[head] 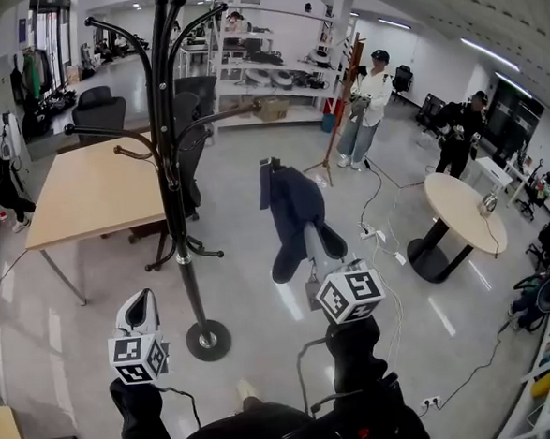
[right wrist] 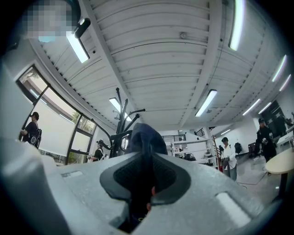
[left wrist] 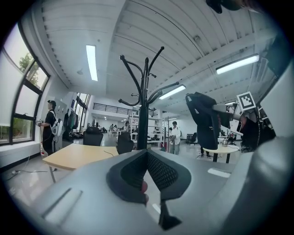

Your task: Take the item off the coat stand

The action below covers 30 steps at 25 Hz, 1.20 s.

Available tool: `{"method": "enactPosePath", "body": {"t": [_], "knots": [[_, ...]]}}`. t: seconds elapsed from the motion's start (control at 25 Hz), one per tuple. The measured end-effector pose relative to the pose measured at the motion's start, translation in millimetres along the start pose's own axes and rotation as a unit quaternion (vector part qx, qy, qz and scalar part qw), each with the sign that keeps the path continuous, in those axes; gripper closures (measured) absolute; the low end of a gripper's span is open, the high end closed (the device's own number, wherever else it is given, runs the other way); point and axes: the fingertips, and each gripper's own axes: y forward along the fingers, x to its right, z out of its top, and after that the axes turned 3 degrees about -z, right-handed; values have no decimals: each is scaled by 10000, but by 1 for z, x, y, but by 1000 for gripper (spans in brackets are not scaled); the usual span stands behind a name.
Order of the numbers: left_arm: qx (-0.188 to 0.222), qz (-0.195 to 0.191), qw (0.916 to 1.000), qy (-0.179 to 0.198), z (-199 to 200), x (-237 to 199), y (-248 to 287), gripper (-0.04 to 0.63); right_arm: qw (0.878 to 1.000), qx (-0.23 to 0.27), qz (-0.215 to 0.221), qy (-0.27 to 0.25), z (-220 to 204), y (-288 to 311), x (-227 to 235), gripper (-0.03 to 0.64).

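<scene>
One fold of the navy jacket (head: 291,208) is all the right gripper (head: 312,241) clamps, beside the coat stand (head: 171,174); hanging weight could pull it free. The left gripper (head: 141,306), pinched together and empty, gives no support.

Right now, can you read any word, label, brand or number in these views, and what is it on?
None can be read.
The left marker cube and right marker cube carry only black-and-white square patterns, no letters.
The dark garment shows no legible label.
Anything on the far shelves is too small.
</scene>
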Motion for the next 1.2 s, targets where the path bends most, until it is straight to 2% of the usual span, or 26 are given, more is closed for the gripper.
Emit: {"method": "enactPosePath", "body": {"t": [0.84,1.2], "knots": [[-5,-184,9998,84,-8,11,-29,592,9997,-254,-39,14,-28,-45,-21,569],[-31,-187,9997,135,-5,22,-26,592,9995,-294,-20,92,-33,-58,-13,569]]}}
